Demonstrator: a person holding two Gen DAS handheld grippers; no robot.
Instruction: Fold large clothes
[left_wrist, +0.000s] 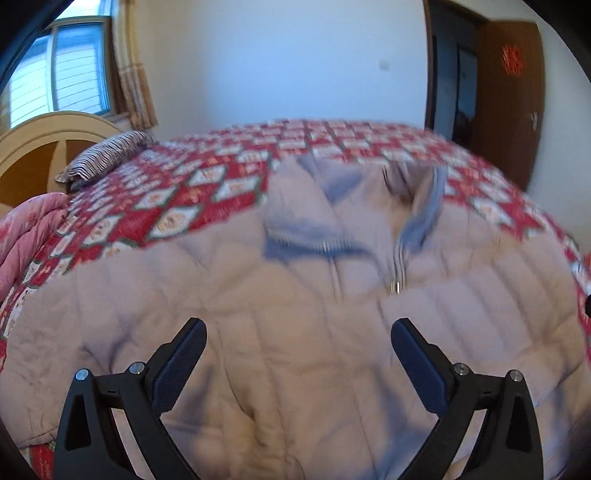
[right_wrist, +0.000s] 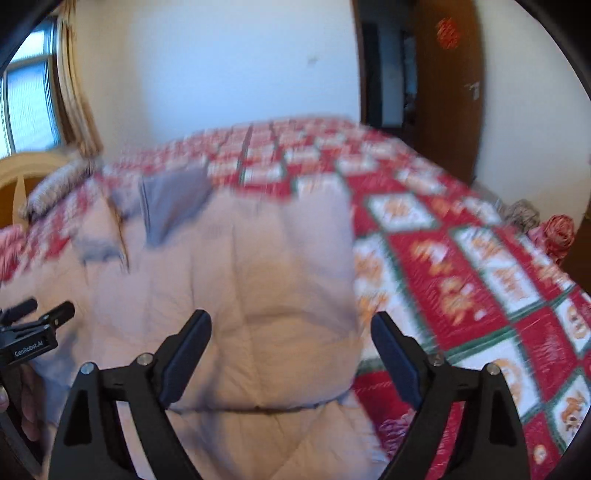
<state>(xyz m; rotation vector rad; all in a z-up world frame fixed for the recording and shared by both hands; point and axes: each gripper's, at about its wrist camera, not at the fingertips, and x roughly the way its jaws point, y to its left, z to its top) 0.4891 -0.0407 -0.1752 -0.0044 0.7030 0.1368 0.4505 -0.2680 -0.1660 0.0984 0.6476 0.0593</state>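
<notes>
A pale quilted jacket lies spread front-up across a bed covered in a red, white and green patchwork quilt, as a person holding a hand-held gripper in each hand works at folding large clothes. In the left wrist view the jacket fills the lower frame, its collar and partly undone zip toward 12 o'clock, the hem nearest the camera. Laid flat like this, the garment probably offers clean edges for a fold.

The left hand-held gripper hangs over the jacket's lower body with its jaws spread wide; nothing is pinched between them. The right hand-held gripper is likewise spread, poised above the jacket's right-hand edge, where one side panel already appears turned in over the body, its border running toward 12 o'clock beside bare quilt. No cloth sits between its pads either. The left tool also shows at 9 o'clock in the right wrist view, part of a hand visible beneath it.

A striped pillow rests near the headboard at 10 o'clock, and a pink folded blanket lies at 9 o'clock. A window, curtain and brown door frame the room. Both views are motion-blurred. No boxes, baskets or other containers are visible.
</notes>
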